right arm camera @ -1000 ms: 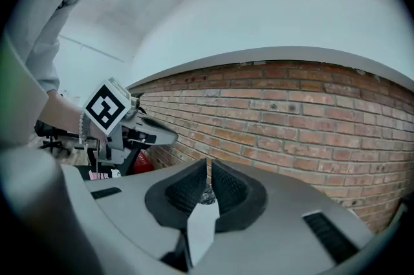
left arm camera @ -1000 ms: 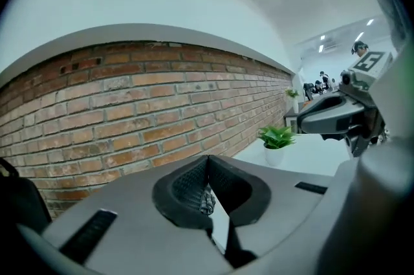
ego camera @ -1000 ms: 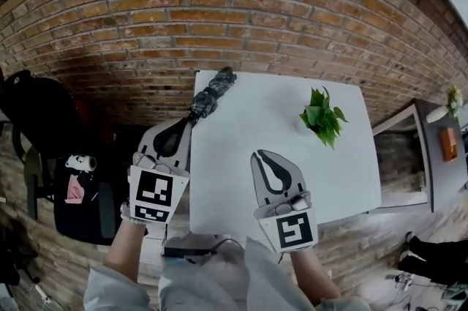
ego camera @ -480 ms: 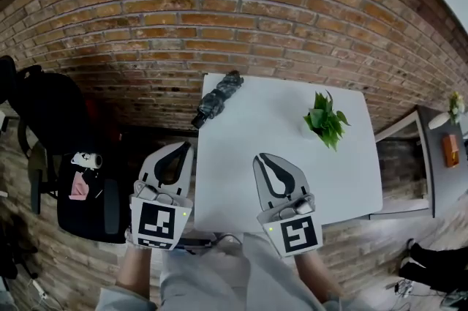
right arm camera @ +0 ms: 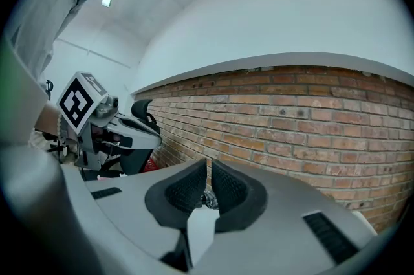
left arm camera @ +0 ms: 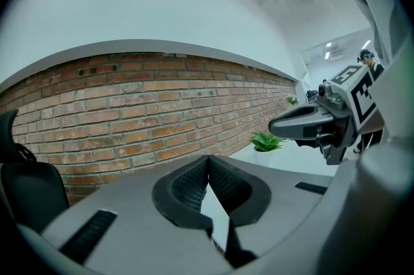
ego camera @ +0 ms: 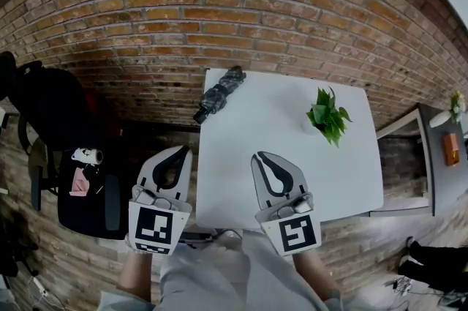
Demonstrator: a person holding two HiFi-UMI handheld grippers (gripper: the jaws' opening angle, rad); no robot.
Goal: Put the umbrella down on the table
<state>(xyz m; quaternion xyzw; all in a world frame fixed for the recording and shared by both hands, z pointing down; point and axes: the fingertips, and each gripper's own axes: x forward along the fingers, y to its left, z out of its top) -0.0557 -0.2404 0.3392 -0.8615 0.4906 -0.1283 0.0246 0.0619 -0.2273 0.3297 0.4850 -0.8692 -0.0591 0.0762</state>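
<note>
Umbrella [ego camera: 219, 94] lies along table's [ego camera: 241, 148] far-L edge, apart from plant [ego camera: 327, 115].

We glimpse only a sliver of the umbrella [right arm camera: 207, 199] past the jaws of the right gripper [right arm camera: 208, 165]. At 9 o'clock in the head view, the picture's edge cuts the chair [ego camera: 44, 115]; the pale thing [ego camera: 86, 155] on it is too small to tell.

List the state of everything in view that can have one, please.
umbrella: folded, lying at the far left corner of the table, held by nothing.
left hand-held gripper: shut, empty, beside the table's left edge.
right hand-held gripper: shut, empty, over the table's near part.
potted plant: upright, on the table's far right part.
</note>
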